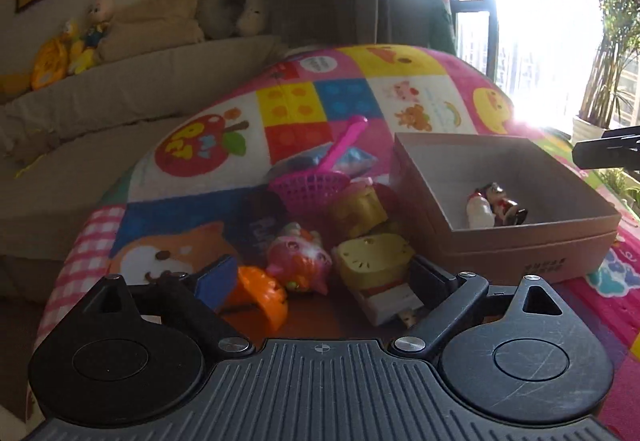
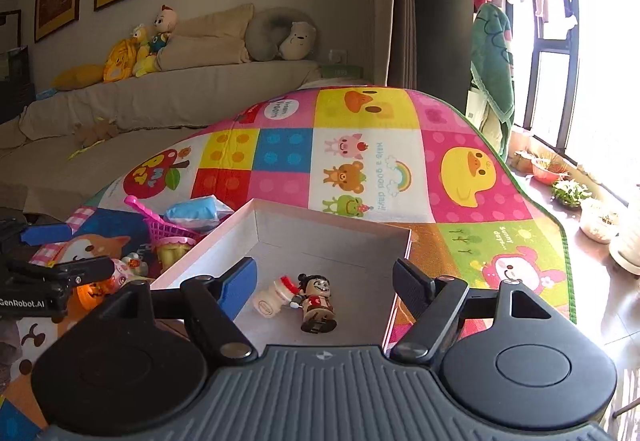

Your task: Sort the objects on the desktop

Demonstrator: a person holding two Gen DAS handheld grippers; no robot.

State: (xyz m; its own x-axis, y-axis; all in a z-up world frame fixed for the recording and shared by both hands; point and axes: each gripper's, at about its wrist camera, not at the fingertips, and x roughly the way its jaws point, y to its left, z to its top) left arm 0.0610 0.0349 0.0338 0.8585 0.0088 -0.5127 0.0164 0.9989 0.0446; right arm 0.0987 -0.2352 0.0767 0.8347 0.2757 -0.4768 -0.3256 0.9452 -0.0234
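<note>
A cardboard box (image 1: 520, 241) sits on the colourful play mat (image 1: 360, 97); inside lie a small doll figure (image 1: 506, 203) and a white bottle toy (image 1: 478, 211). Left of the box is a toy pile: a pink cat figure (image 1: 298, 257), an orange pumpkin toy (image 1: 262, 295), a yellow cat-face block toy (image 1: 376, 261), a yellow cup toy (image 1: 358, 207), a pink basket scoop (image 1: 316, 185). My left gripper (image 1: 320, 273) is open, low over the pile, around the pink cat and yellow block. My right gripper (image 2: 326, 281) is open over the box (image 2: 328, 241), above the doll (image 2: 316, 301) and bottle (image 2: 274, 299).
A blue packet (image 1: 352, 157) lies behind the scoop. A beige sofa (image 2: 160, 101) with plush toys runs along the back left. Potted plants (image 2: 572, 189) and a bright window are at the right, beyond the mat's edge (image 2: 560, 225). The left gripper (image 2: 56, 281) shows at the right view's left edge.
</note>
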